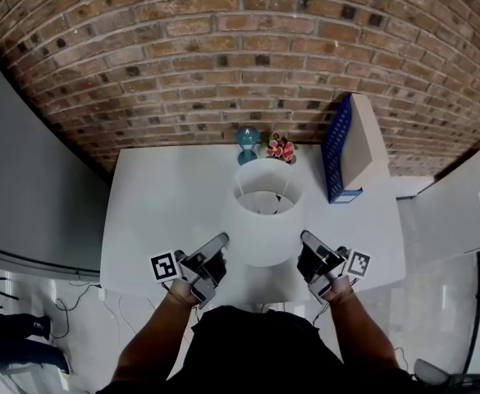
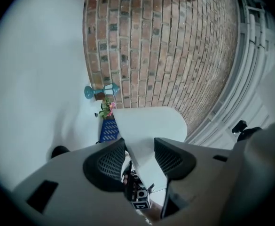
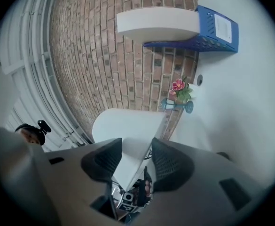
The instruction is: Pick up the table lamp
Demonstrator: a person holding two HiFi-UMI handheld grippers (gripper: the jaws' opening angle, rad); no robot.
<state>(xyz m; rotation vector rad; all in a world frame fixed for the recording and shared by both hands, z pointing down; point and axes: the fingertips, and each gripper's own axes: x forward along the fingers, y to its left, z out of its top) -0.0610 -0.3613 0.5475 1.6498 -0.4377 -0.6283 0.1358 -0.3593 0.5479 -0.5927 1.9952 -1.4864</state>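
Observation:
The table lamp shows as a white drum shade (image 1: 264, 212) standing on the white table (image 1: 157, 203) near its front edge; its base is hidden under the shade. My left gripper (image 1: 221, 247) sits at the shade's lower left rim and my right gripper (image 1: 307, 242) at its lower right rim. In the left gripper view the shade wall (image 2: 149, 126) runs between the jaws of the gripper (image 2: 139, 157), with a gap beside one pad. The right gripper view shows the same: the shade (image 3: 128, 126) passes between the gripper's (image 3: 136, 159) jaws without being clamped.
Behind the lamp, against the brick wall, stand a small teal lantern (image 1: 247, 140) and a pot of pink flowers (image 1: 281, 148). A blue holder with a white box (image 1: 346, 150) is at the table's back right. Bare tabletop lies left of the lamp.

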